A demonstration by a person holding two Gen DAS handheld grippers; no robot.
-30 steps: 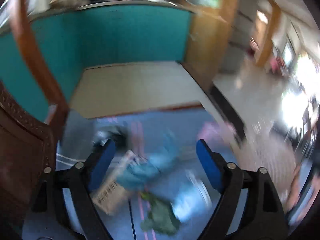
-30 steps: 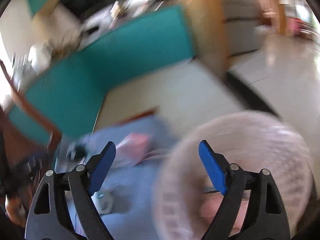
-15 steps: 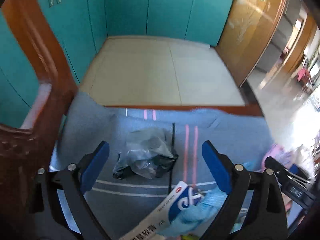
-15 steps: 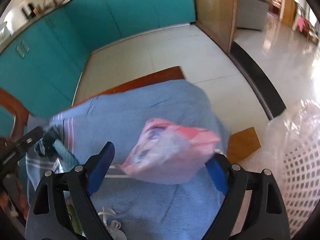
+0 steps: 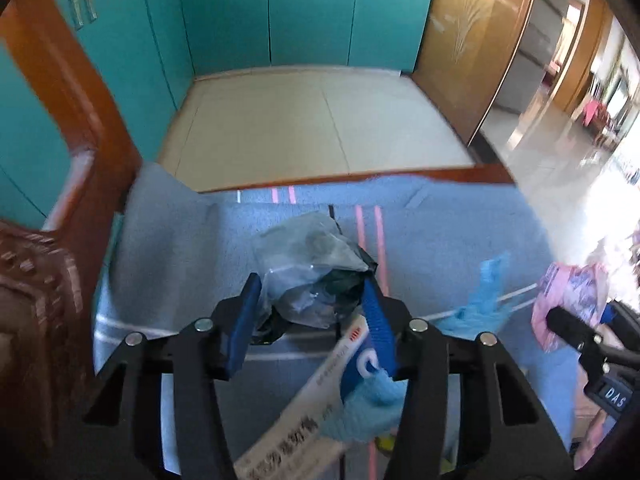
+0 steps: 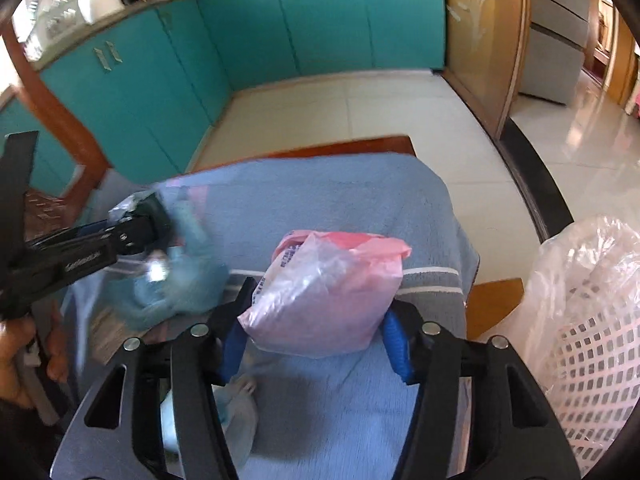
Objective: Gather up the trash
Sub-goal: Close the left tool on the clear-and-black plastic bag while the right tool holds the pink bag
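Note:
A crumpled clear and dark plastic bag [image 5: 316,272] lies on the blue towel [image 5: 180,248] that covers the table. My left gripper [image 5: 311,294] straddles it with jaws closing, and both blue pads touch its sides. A puffy pink plastic bag [image 6: 324,292] sits near the towel's right end. My right gripper [image 6: 316,320] has closing jaws too, and its pads press the bag's lower sides. The bag hides the right gripper's fingertips.
A white medicine box [image 5: 316,396] and blue gloves [image 5: 480,304] lie close under the left gripper. A white mesh basket [image 6: 592,344] lined with clear plastic stands right of the table. A carved wooden chair [image 5: 44,288] is on the left, with teal cabinets [image 5: 304,12] beyond.
Both grippers have come down and forward onto their bags. Their jaws, wide half a second ago, have narrowed until the pads meet the clear bag and the pink bag.

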